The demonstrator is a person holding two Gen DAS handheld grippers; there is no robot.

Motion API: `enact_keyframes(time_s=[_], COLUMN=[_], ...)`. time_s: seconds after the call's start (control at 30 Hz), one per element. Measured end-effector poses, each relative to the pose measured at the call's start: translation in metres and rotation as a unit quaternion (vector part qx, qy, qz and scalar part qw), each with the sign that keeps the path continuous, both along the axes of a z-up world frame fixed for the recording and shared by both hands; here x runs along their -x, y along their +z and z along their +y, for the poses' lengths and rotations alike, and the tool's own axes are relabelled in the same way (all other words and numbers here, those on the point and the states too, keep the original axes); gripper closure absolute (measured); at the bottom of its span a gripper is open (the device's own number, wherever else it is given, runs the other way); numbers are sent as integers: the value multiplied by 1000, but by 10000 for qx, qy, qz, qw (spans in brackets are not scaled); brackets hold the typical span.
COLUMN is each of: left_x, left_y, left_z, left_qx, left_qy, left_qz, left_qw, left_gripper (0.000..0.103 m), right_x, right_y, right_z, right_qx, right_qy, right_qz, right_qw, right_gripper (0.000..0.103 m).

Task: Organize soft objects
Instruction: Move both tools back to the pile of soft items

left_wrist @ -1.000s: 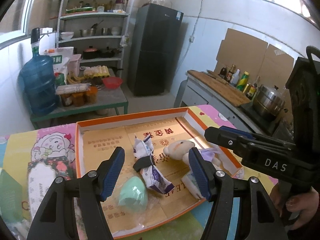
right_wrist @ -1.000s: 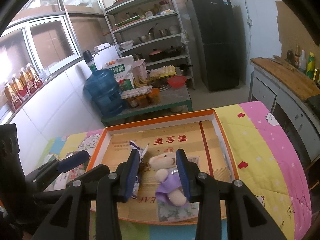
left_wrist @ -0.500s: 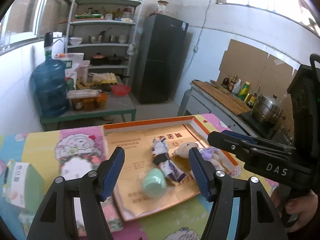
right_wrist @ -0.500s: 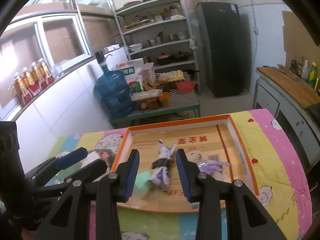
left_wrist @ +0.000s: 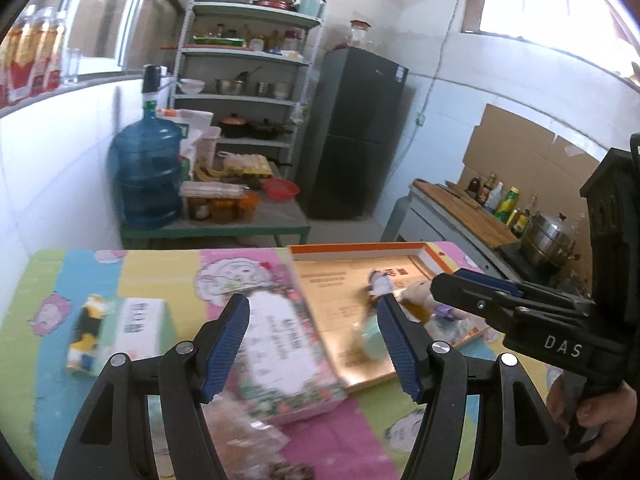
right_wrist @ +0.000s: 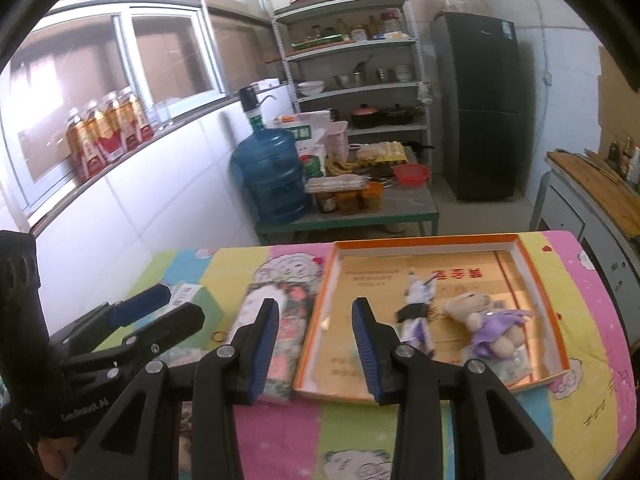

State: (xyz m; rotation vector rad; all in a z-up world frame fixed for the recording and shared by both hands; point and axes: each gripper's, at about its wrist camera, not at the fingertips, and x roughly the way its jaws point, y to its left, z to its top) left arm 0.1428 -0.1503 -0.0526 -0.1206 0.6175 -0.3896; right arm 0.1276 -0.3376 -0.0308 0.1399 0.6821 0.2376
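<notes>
So the bear (right_wrist: 486, 322) in a purple dress lies in the orange-rimmed tray (right_wrist: 538, 280), beside a striped plush (right_wrist: 416, 316) and what's probably a mint ball (left_wrist: 370, 342), blurry. Left gripper (left_wrist: 314, 350) and right gripper (right_wrist: 314, 350) both gape wide, holding nothing. "DAS" is printed on the right one.

Teddy bear (right_wrist: 486, 322) in purple dress and tied purple-white doll (right_wrist: 416, 312) lying side by side in orange-rimmed tray (right_wrist: 532, 276), right.
</notes>
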Motion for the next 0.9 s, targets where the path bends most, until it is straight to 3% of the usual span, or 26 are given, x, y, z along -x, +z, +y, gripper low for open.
enact_keyframes(time_s=[0.57, 0.9], left_x=[39, 63], left_y=[-7, -37], left_z=[99, 128], left_qx=[75, 102], left_qy=[164, -482], left_qz=[-51, 154], left_qw=[9998, 9987], left_gripper=[35, 35], right_x=[39, 54], right_y=[-5, -36], right_z=[82, 122], right_qx=[97, 199], right_qy=[266, 436], right_qz=[125, 525], right_qw=[9995, 9975], right_gripper=[65, 65])
